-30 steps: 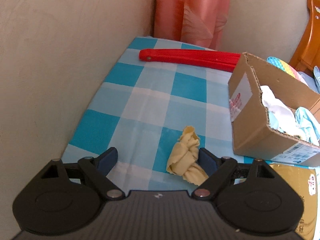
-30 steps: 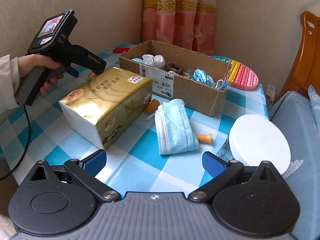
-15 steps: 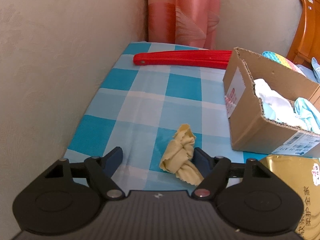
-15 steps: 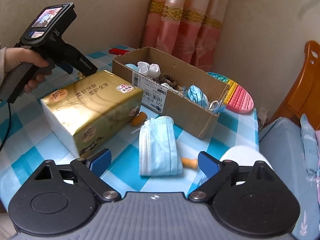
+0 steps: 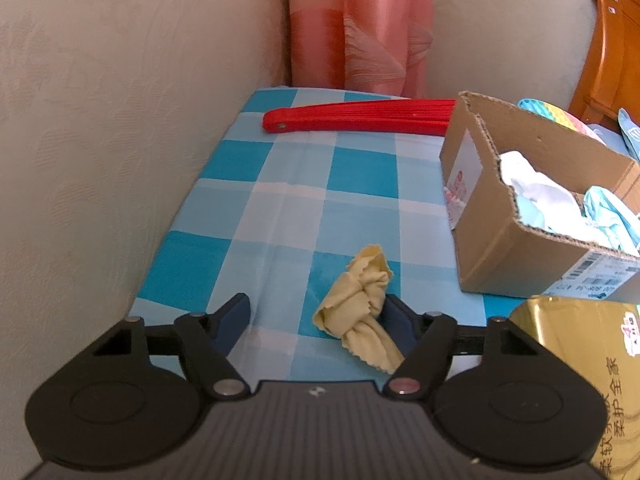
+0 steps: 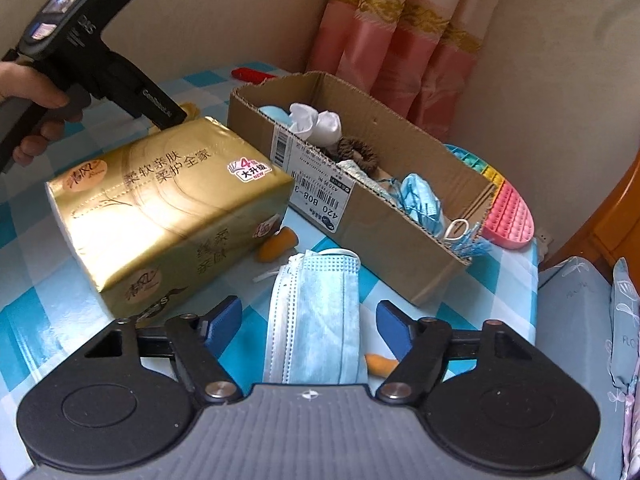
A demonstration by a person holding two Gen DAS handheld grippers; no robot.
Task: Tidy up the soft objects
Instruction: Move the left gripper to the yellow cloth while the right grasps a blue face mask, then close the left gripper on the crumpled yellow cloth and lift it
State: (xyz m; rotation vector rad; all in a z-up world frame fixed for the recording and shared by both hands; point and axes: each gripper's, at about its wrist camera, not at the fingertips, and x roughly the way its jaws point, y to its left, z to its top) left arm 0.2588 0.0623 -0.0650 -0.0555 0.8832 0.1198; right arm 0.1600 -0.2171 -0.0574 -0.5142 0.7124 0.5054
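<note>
Your yellow cloth (image 5: pixel 360 304), knotted and crumpled, lies on the blue-checked tablecloth (image 5: pixel 304 184) inside your left gripper (image 5: pixel 316 320). It sits against the right finger's pad, with bare cloth between it and the left pad; the jaws are about half spread and closing, nothing clamped yet. From the cloth, the cardboard box (image 5: pixel 492 256) stands at 2 o'clock, well apart, with white and light-blue soft things in it. A closed red fan (image 5: pixel 360 120) lies at 12 o'clock near the table's far edge, and the gold tissue pack (image 5: pixel 580 344) shows at 3 o'clock.

Your right gripper (image 6: pixel 310 322) straddles the blue face mask (image 6: pixel 320 320), which lies flat between the pads with a gap on each side; these jaws are also closing, without pressing on it. One orange earplug (image 6: pixel 276 244) lies at 11 o'clock of the mask beside the tissue pack, another (image 6: pixel 380 364) at 4 o'clock just by the right finger. The box is at 1 o'clock, holding a brown scrunchie (image 6: pixel 356 152), white fabric and masks. A pastel pop-it mat (image 6: pixel 508 212) lies just beyond its far end. Your left hand (image 6: pixel 36 120) shows at 10 o'clock.
</note>
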